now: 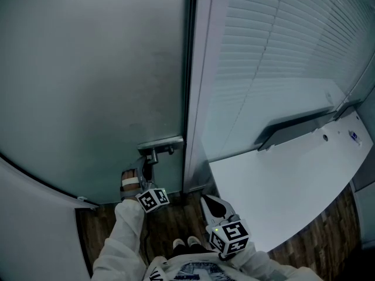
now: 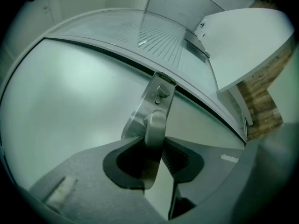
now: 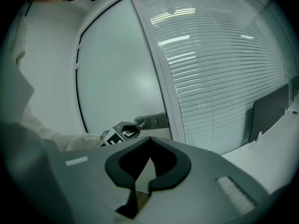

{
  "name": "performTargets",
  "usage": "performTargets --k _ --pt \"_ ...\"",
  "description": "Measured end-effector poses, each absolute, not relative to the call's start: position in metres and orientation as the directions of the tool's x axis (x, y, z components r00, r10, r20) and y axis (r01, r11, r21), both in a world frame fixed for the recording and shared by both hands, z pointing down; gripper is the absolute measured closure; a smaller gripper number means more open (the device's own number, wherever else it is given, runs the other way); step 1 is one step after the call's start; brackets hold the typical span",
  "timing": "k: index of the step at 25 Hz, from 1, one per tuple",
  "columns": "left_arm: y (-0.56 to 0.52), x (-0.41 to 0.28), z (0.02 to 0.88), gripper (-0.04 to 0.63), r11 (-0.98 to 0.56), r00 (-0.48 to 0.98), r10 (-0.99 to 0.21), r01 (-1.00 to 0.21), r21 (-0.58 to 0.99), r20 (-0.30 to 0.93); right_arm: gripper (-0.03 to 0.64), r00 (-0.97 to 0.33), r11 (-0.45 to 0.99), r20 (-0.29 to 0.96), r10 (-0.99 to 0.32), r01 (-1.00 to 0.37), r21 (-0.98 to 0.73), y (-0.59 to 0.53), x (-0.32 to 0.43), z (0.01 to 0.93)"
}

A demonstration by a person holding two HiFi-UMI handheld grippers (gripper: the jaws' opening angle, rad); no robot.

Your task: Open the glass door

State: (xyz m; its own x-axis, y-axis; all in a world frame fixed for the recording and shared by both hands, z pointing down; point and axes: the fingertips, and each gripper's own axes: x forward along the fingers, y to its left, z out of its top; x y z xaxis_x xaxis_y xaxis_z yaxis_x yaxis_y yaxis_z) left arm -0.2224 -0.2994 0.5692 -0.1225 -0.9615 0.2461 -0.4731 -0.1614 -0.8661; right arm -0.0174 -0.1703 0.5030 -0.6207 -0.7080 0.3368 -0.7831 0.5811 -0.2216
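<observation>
Glass door point(image 1: 99, 86) stands shut straight ahead, my left claw point(image 2: 156, 148) pinching its smooth metal lever handle point(image 2: 155, 120), my right claw point(image 3: 149, 143) pressed together and empty nearby; the lever could slip from my grip if I pull before turning it fully.

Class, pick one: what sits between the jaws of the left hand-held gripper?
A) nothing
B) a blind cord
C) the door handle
C: the left gripper view shows the left hand-held gripper closed on the metal door handle.
</observation>
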Motion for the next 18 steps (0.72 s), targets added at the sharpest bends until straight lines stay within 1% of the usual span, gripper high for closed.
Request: performTargets --k 3,5,11,18 --pt "-0.301 -0.223 0.579 0.486 -0.167 -0.094 -0.958 -0.584 -0.794 0.27 0.614 -0.616 0.576 0.345 -0.708 -0.786 -0.223 -0.17 -0.015 0.506" --pt "-0.3 -0.223 0.579 0.492 -0.176 -0.078 -0.956 -0.618 -0.766 0.282 0.614 -0.619 0.578 0.349 -0.704 -0.784 -0.226 -0.169 -0.016 0.507" --pt "-0.298 -0.219 0.58 0.485 -0.214 -0.046 -0.945 -0.662 -0.718 0.324 0.614 -0.645 0.603 0.345 -0.682 -0.763 -0.234 -0.164 -0.026 0.505" --pt "-0.281 -0.213 0.581 0.484 -0.238 -0.043 -0.935 -0.661 -0.712 0.353 0.614 -0.683 0.643 0.32 -0.657 -0.729 -0.234 -0.152 -0.03 0.495"
